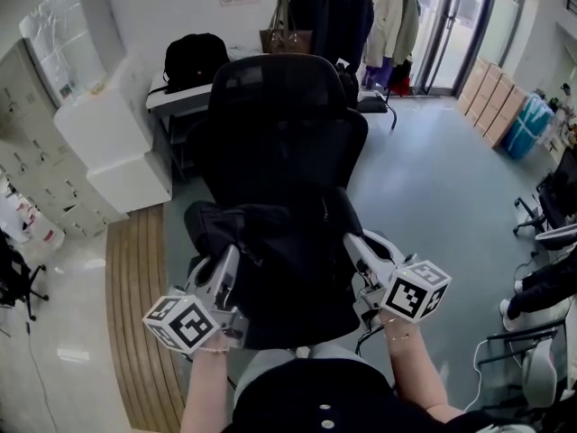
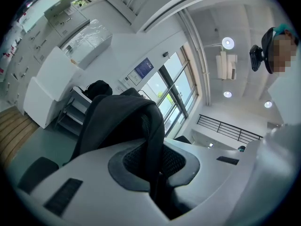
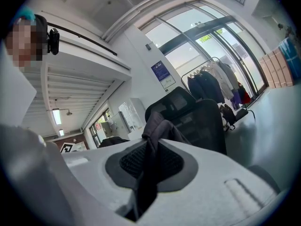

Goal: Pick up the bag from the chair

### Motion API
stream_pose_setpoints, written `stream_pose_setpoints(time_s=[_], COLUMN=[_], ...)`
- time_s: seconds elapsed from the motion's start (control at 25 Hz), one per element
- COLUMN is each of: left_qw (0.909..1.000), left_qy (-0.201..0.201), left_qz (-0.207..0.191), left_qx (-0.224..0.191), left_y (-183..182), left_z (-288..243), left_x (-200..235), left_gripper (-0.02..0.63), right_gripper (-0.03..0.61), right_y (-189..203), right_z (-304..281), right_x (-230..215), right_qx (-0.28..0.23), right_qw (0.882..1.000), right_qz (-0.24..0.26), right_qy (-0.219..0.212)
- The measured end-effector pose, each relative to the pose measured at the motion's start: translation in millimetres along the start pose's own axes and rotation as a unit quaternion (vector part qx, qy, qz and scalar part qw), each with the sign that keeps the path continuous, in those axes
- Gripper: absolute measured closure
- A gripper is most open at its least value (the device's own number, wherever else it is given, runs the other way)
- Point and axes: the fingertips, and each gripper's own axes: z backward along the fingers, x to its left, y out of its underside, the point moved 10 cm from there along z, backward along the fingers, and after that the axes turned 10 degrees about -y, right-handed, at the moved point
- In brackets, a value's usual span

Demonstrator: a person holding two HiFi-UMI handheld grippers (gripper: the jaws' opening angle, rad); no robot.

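A black bag (image 1: 270, 233) hangs over the seat of a black mesh office chair (image 1: 279, 115), held up at both ends. My left gripper (image 1: 232, 255) is shut on the bag's left strap; in the left gripper view the dark strap (image 2: 151, 126) runs pinched between the grey pads (image 2: 127, 166). My right gripper (image 1: 352, 242) is shut on the right strap; in the right gripper view the strap (image 3: 149, 159) comes down between the pads (image 3: 169, 161), with the chair back (image 3: 197, 114) beyond. The bag's lower part blends into the dark seat, so contact with it is unclear.
White cabinets and boxes (image 1: 113, 142) stand at the left beside a wooden floor strip (image 1: 135, 314). A black backpack (image 1: 194, 59) sits on a desk behind the chair. A coat rack (image 1: 361, 16), cardboard boxes (image 1: 491, 102) and other chairs (image 1: 550, 224) line the back and right.
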Motion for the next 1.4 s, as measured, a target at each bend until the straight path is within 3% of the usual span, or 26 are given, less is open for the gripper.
stream_pose_setpoints(time_s=[1.4], left_qw=[0.9997], left_qy=[0.005], left_qz=[0.015], left_qx=[0.018], left_y=[10], left_z=[-10], left_x=[7], left_gripper=[0.561], right_gripper=[0.534], right_y=[1], right_z=[6], right_x=[-14], right_qx=[0.009], right_qw=[0.999], right_qz=[0.015], right_qy=[0.029])
